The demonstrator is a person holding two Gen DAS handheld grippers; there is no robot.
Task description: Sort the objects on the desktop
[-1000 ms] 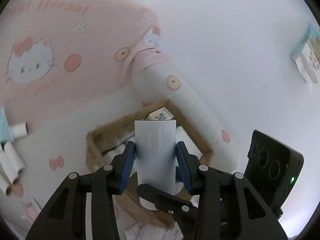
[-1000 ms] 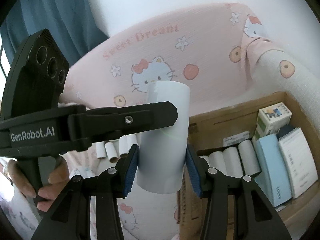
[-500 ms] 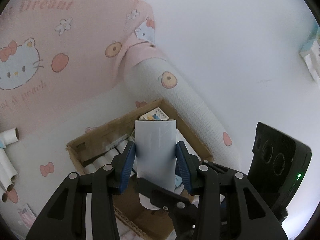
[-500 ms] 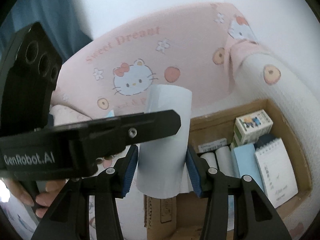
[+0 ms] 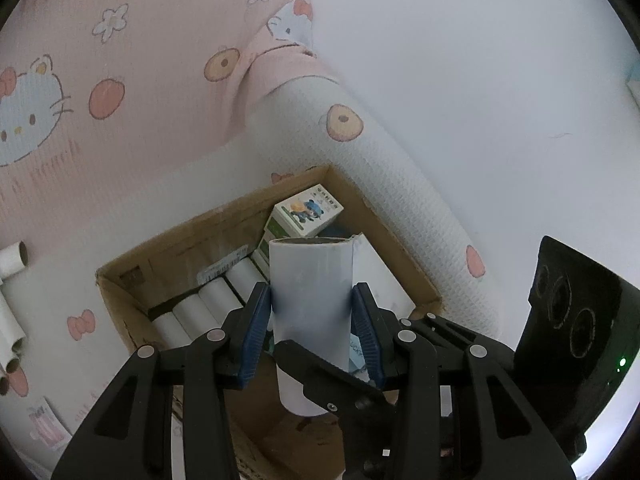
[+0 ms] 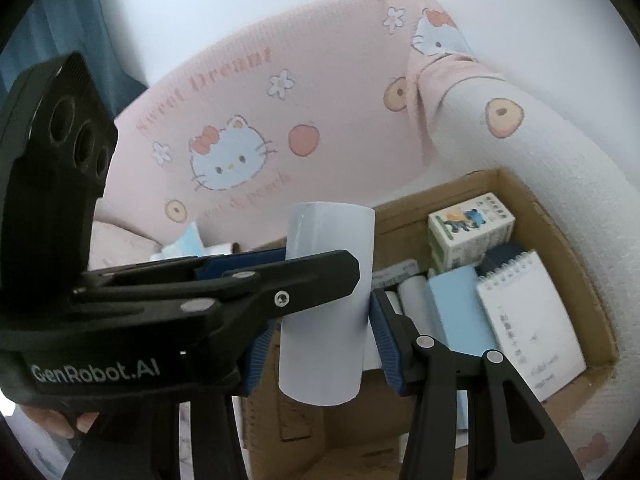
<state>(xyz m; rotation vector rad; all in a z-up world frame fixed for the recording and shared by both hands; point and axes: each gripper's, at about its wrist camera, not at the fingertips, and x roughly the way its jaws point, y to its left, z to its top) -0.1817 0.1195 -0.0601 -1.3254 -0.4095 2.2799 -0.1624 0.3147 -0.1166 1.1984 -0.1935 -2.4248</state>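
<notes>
Both grippers are shut on the same white paper roll point(image 5: 311, 296), which stands upright above an open cardboard box point(image 5: 132, 264). My left gripper point(image 5: 312, 320) clamps its middle between blue pads. My right gripper point(image 6: 320, 340) clamps it too; the roll point(image 6: 326, 320) shows there with the left gripper's black finger crossing in front. The box point(image 6: 560, 232) holds several white rolls point(image 5: 212, 300), a cartoon-printed carton point(image 5: 308, 216), a light blue pack point(image 6: 460, 308) and a spiral notepad point(image 6: 528, 320).
A pink and white Hello Kitty cloth point(image 6: 248, 120) covers the surface and a padded roll point(image 5: 384, 184) beside the box. Loose cardboard tubes point(image 5: 12, 260) lie at the far left. The white wall is behind.
Both grippers have moved with the roll toward and over the box, which now fills more of both views. The grip on the roll has not changed.
</notes>
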